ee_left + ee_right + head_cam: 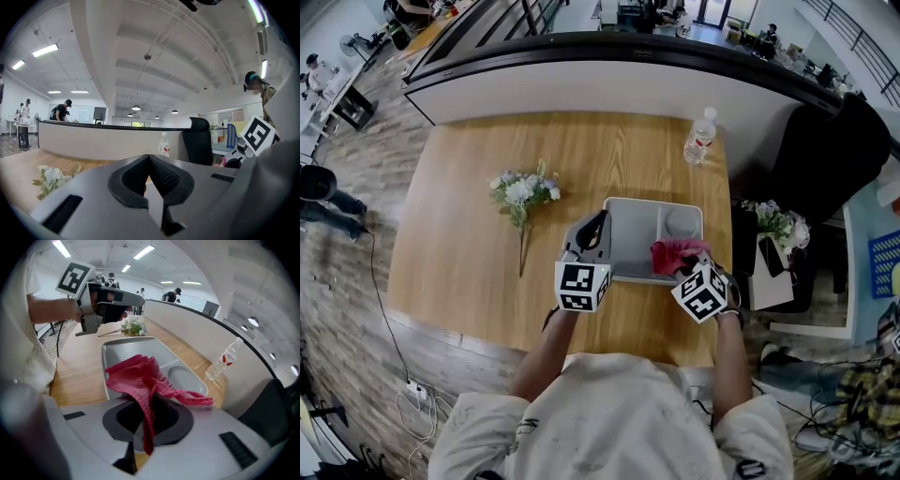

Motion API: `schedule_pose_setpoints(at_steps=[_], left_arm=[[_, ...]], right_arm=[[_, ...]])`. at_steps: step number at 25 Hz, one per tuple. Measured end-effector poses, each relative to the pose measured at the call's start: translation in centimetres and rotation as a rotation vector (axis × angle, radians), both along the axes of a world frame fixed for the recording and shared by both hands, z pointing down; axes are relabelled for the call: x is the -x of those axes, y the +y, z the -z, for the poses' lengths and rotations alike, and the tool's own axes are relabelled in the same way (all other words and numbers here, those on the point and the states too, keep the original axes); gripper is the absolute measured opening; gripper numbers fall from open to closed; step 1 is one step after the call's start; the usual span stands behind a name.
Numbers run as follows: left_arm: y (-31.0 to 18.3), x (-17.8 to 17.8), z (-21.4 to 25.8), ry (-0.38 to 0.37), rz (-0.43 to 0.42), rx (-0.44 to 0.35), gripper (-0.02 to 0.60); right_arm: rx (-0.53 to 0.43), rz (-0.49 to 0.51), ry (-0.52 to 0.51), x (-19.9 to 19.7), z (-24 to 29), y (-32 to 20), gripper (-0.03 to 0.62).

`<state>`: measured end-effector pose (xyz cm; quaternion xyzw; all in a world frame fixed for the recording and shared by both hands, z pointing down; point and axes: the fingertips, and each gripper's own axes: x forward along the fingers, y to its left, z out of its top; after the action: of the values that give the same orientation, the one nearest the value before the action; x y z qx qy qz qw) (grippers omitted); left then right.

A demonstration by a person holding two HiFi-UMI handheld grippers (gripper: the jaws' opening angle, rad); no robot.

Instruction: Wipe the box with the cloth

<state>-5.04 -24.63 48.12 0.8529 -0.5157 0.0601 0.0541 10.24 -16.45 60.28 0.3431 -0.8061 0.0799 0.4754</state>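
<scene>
Now, the right gripper (149, 411) is clamped on the red cloth (136, 376) at the box's (637, 225) 5 o'clock corner, and the left gripper (149, 164), pinched together on nothing, hovers at its 9 o'clock edge. The danger, I'd say: nothing pins the box, so a dragging wipe could skid it. Whether the cloth touches the box floor is hard to tell.

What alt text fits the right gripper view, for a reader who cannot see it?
The right gripper, jaws shut on a red cloth, holds it over a grey box on a wooden table. The left gripper is at the box's far edge; flowers and a water bottle are beyond.
</scene>
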Motion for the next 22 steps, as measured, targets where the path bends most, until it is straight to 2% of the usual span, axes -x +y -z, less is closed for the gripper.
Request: schedule_pose_setpoints(at_steps=[10,22], left_arm=[[0.2,-0.5,-0.2,0.000,-0.005,-0.001,0.008],[0.4,-0.1,-0.4,-0.011,0.006,-0.003,0.008]], right_arm=[[0.173,0.036,-0.067,0.9,0.5,3.9,0.054],[0.271,0.105,-0.048,1.2,0.5,5.5,0.054]])
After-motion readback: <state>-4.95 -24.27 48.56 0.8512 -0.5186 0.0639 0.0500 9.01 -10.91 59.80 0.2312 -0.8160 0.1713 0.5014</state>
